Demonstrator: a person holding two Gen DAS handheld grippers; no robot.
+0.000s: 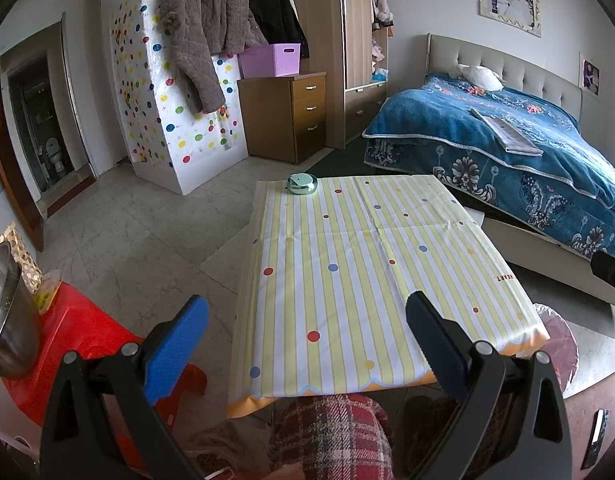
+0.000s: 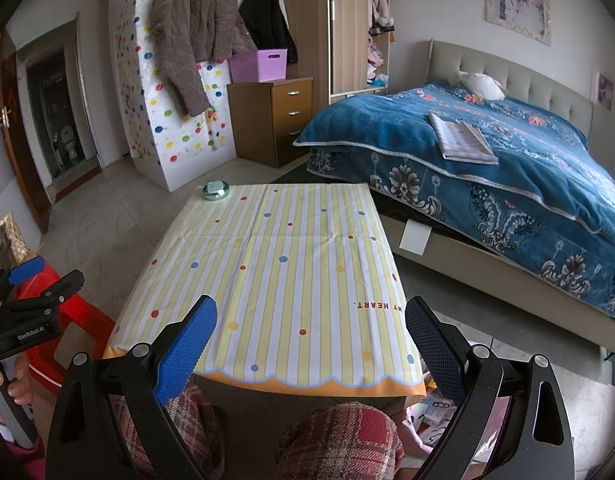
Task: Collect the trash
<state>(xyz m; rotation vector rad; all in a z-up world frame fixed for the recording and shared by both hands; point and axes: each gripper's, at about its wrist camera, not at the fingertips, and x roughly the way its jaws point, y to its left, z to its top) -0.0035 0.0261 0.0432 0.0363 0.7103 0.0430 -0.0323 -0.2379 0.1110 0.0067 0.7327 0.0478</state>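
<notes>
A person in red plaid trousers sits at the near edge of the bench [image 2: 267, 264], which wears a yellow striped cloth with coloured dots. Both tools are held up over that near edge. The left gripper [image 1: 307, 344] has its two blue pads wide apart and holds nothing. The right gripper [image 2: 311, 344] is spread apart too, and it is also empty.

I think the job is at its very start, or nearly over. I cannot see any real trash on the cloth. The only thing on it is a small round metal ashtray [image 1: 302, 183], sitting at the far left corner, well away from both grippers. I cannot tell if anything is inside it.

Down on the floor by the near right corner there is a bin with a pink bag [image 1: 555, 344] in it. A red plastic stool [image 1: 79, 344] stands on the left, with a shiny metal pot [image 1: 7, 316] on it.

The next move, I guess, is to reach far across to the ashtray. It is smooth and round, so it could slip, and a careful pinch on its rim would help.
</notes>
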